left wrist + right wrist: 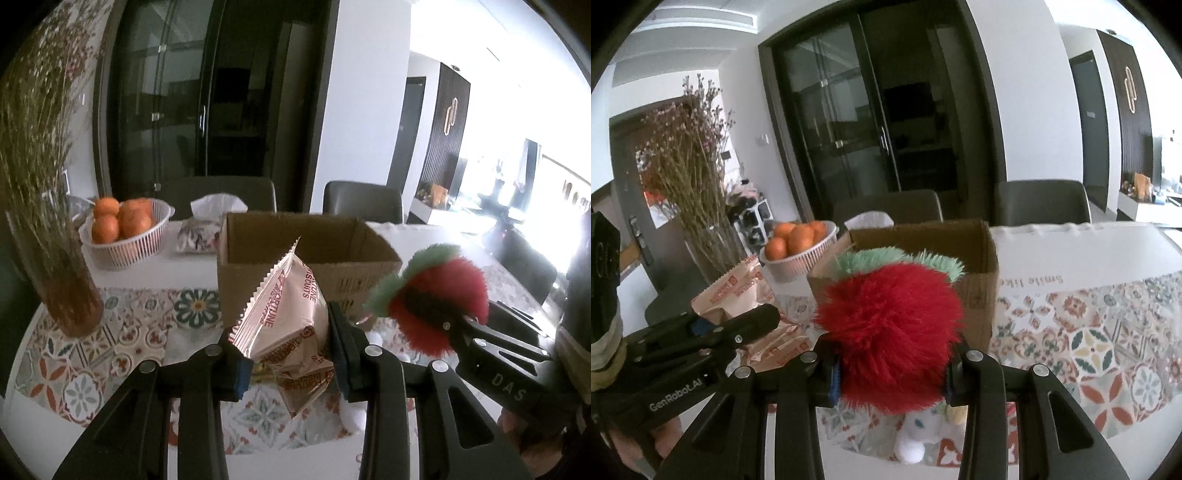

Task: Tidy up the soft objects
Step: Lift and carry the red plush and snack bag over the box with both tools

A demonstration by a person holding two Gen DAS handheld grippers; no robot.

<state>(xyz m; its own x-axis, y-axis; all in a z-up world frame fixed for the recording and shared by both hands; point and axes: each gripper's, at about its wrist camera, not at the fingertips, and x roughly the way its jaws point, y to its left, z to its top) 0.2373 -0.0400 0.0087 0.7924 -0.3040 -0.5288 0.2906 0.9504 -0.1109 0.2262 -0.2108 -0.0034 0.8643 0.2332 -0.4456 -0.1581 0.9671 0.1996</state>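
Note:
My left gripper (286,354) is shut on a pink Fortune Biscuits packet (284,314) and holds it above the table, just in front of the open cardboard box (310,266). My right gripper (892,365) is shut on a fluffy red and green strawberry plush (890,332), also held up in front of the box (979,258). In the left wrist view the plush (439,295) and right gripper (454,325) are to the right. In the right wrist view the packet (738,295) and left gripper (716,328) are to the left. A small white plush (919,432) lies on the table below.
A white basket of oranges (122,232), a tissue pack (199,229) and a glass vase of dried flowers (55,258) stand at the back left. A patterned mat (1089,332) covers the white table. Dark chairs (362,201) stand behind.

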